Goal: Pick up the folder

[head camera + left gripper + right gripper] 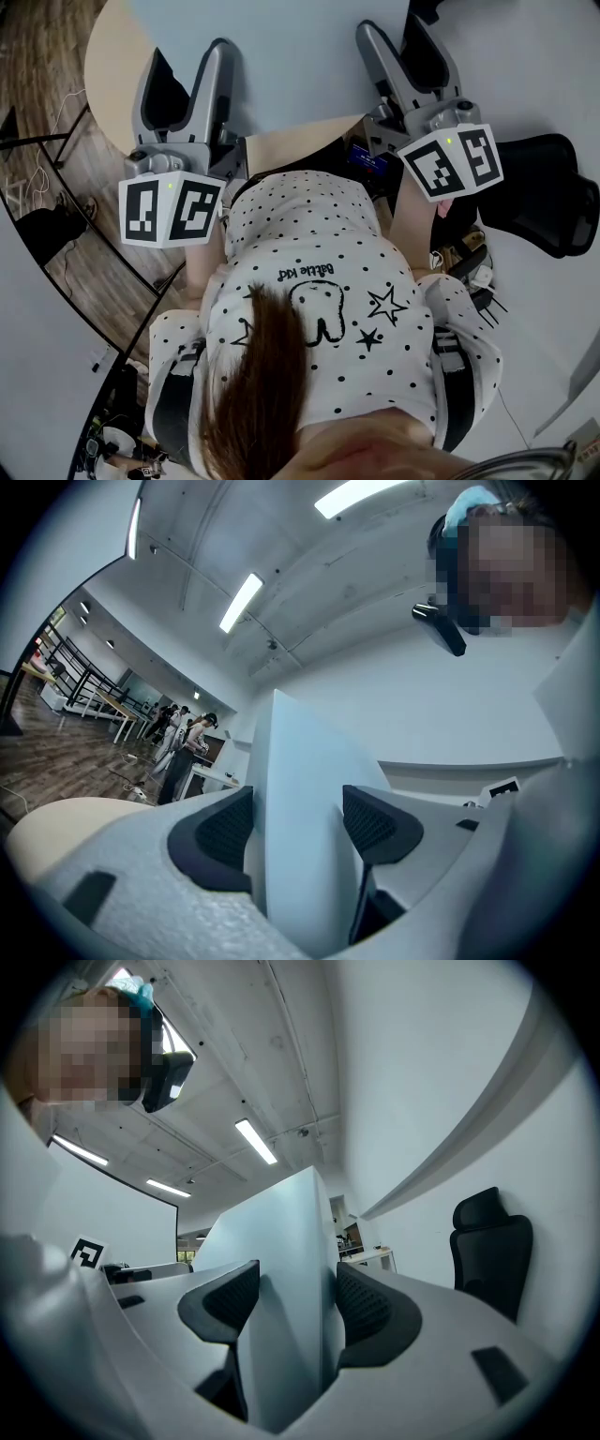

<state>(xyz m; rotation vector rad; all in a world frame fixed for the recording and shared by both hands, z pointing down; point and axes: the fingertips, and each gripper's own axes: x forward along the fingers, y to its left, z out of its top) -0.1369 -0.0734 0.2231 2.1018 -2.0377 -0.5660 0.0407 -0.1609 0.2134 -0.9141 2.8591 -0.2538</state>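
Left gripper view shows the folder (300, 808), a pale blue-grey sheet, standing edge-on between the two dark pads of the left claw (298, 825), which is clenched on it. Its upper corner rises against the ceiling, and its lower part is hidden inside the claw body. The right gripper view gives the same picture: the folder (281, 1269) is pinched by the right claw (295, 1299), with both pads pressed to its faces.

In the head view the folder (300, 66) fills the top of the frame as a broad pale surface, held in front of the person by the left claw (190, 61) and the right claw (392, 28), one at each side. Its far and right edges run out of frame or melt into the equally pale floor (I cannot trace them). Its left part covers most of the round beige bench (108, 66), but whether it touches the bench is not clear.

Each claw carries a marker cube (169, 208) just above the person's polka-dot shirt (319, 281). A black office chair (548, 192) stands to the right, and wooden floor (37, 84) lies beyond the bench at left. Small, indistinct people (183, 733) stand far off in the left gripper view
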